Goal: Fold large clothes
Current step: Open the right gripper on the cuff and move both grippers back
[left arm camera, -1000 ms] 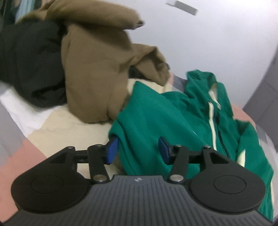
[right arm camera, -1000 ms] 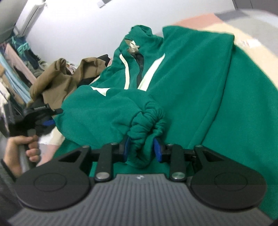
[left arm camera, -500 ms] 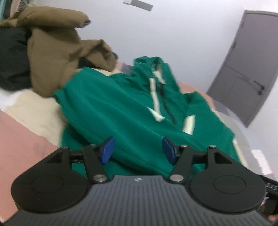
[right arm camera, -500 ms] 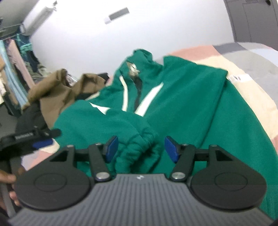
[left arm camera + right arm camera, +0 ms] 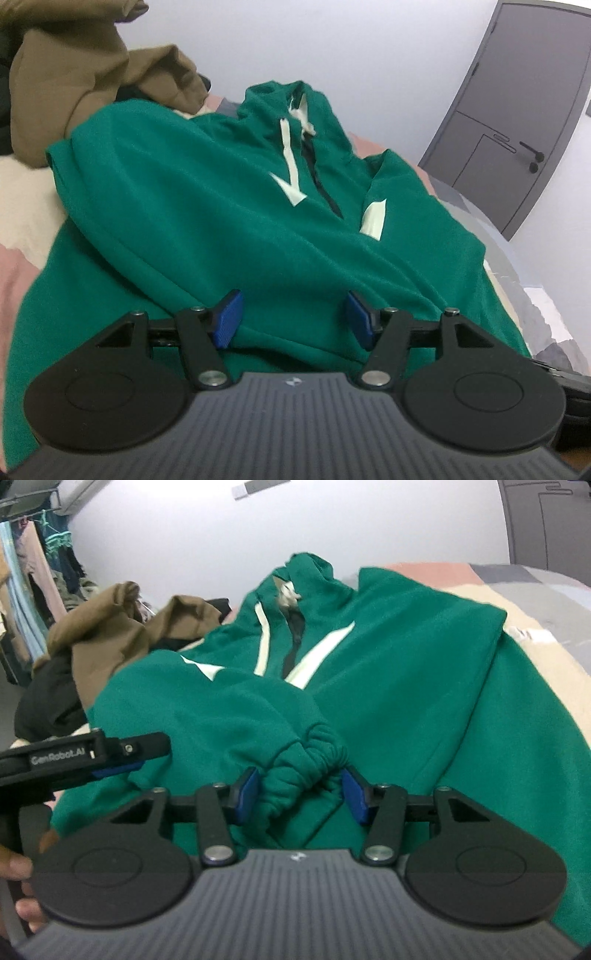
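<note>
Green fleece, soft and floppy, was what you faced: the zip hoodie (image 5: pixel 406 672) lay spread on the bed (image 5: pixel 535 602), both your right gripper (image 5: pixel 301 794) and left gripper (image 5: pixel 293 319) released, its gathered cuff (image 5: pixel 306 764) offering the firmest pinch.

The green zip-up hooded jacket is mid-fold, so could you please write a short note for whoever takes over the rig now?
Left tongs: open, over the jacket's hem, holding nothing.
Right tongs: open, either side of the gathered sleeve cuff, not gripping.
Green zip-up hooded jacket: front up on the bed; that sleeve lies across its chest.
Left: the remaining folds. Brown garment piled beyond, unfolded.
</note>
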